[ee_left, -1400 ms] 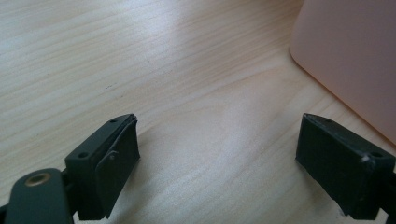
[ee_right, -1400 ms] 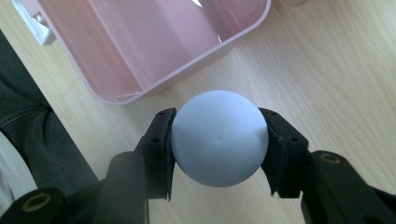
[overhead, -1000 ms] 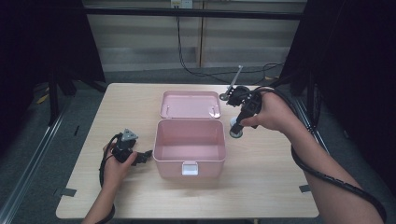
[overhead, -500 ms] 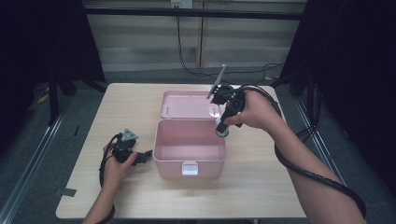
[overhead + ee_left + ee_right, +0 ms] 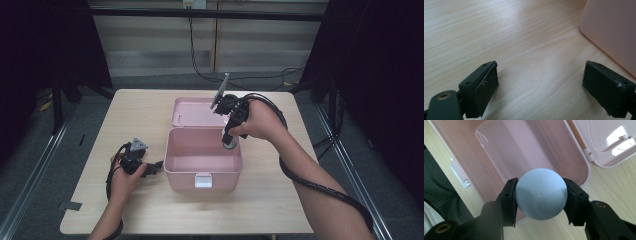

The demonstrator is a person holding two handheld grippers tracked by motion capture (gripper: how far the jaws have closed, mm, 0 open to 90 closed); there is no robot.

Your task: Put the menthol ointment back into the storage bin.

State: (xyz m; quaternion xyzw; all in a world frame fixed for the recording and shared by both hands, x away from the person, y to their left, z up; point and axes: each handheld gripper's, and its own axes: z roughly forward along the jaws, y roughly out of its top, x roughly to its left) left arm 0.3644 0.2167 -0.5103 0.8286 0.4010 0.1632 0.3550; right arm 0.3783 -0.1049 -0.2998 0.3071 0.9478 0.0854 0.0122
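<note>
Right gripper (image 5: 540,197), clamped on the pale blue ball (image 5: 541,194), has shifted from the box's 3 o'clock side to over the open pink box (image 5: 203,160); release looks imminent. Left gripper (image 5: 541,87) rests apart at 9 o'clock.

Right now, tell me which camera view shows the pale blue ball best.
The right gripper view: the pale blue ball sits large and sharp, clamped in the right gripper above the open pink box. The high view gives just a small, partly hidden ball below the hand. The left gripper view offers bare table.
</note>
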